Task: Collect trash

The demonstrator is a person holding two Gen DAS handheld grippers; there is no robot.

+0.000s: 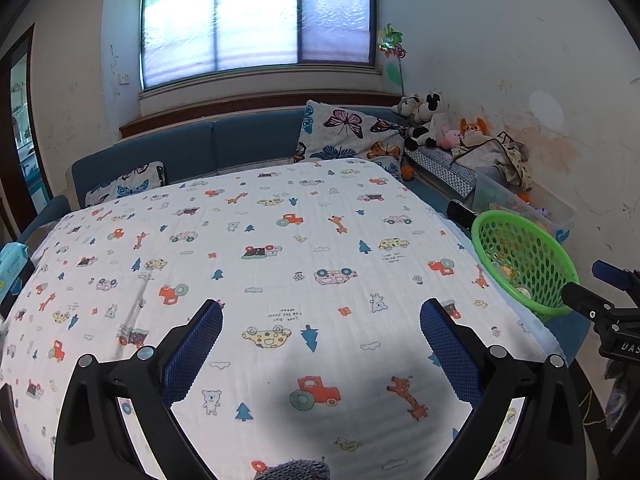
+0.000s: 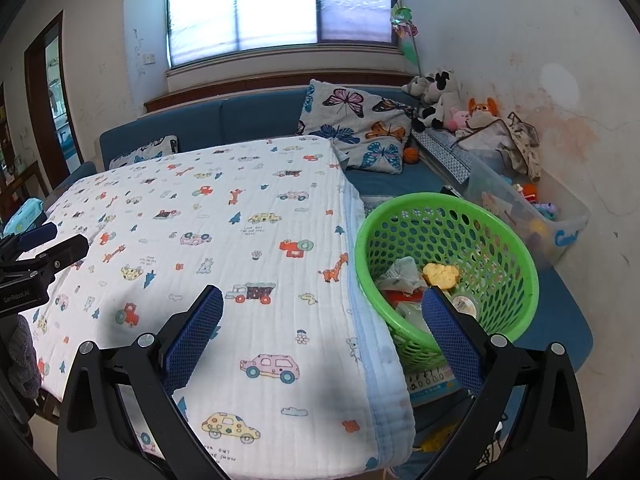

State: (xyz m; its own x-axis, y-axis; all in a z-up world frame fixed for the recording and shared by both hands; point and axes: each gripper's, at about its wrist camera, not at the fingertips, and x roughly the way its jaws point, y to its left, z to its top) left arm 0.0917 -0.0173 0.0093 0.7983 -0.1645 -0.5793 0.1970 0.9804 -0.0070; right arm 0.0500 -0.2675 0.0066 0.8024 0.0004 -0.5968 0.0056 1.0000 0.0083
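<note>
A green perforated basket (image 2: pixel 446 268) stands to the right of the table and holds trash: crumpled grey paper (image 2: pixel 402 274), a yellow crumpled piece (image 2: pixel 440 274) and a round lid (image 2: pixel 464 304). The basket also shows at the right in the left wrist view (image 1: pixel 524 260). My left gripper (image 1: pixel 320 308) is open and empty above the table's patterned white cloth (image 1: pixel 260 264). My right gripper (image 2: pixel 322 294) is open and empty over the cloth's right edge (image 2: pixel 360 280), beside the basket. The right gripper's body shows at the right of the left wrist view (image 1: pixel 600 308).
A blue sofa (image 2: pixel 240 120) with butterfly pillows (image 2: pixel 356 128) runs behind the table. Plush toys (image 2: pixel 440 96) and a clear toy bin (image 2: pixel 528 208) sit at the back right. A blue wipes pack (image 1: pixel 12 264) lies at the table's left edge.
</note>
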